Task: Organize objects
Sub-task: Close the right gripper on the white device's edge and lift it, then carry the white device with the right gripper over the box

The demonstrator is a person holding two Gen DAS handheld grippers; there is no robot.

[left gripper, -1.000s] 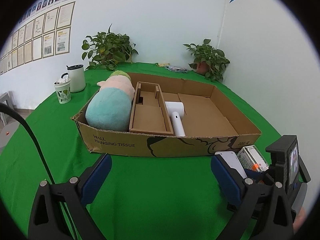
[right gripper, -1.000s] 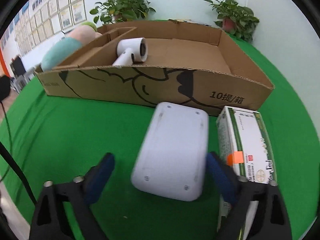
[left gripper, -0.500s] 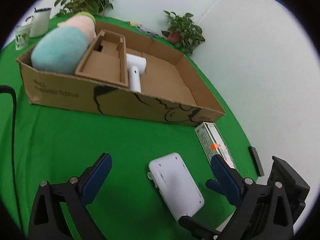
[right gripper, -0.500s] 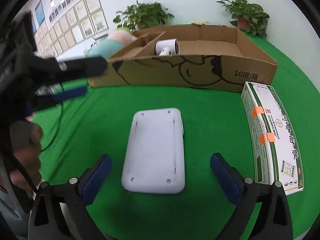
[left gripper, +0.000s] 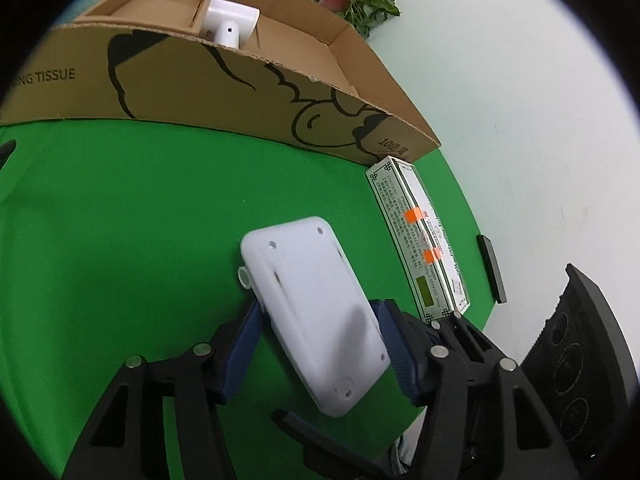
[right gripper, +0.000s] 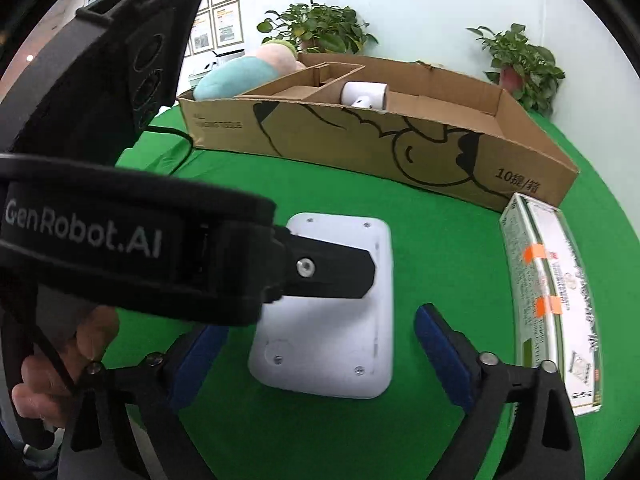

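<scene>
Two sets of tongs meet over one white device (left gripper: 314,308) lying flat on the green counter (left gripper: 120,208), in front of the cardboard box (left gripper: 224,92). The left tongs (left gripper: 320,344) have their blue pads pressed against its two long edges, gripping it. The right tongs (right gripper: 320,356) stand spread wide around it, touching nothing. Just to the right lies a green-and-white carton (right gripper: 552,300) (orange tape on it), and a white hair dryer (right gripper: 365,96) sits inside the box.

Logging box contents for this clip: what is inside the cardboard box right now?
Inside the cardboard box: a white hair dryer beside a cardboard divider insert, and a teal-and-pink plush toy at the far end. The near wall hides the floor behind it.
</scene>
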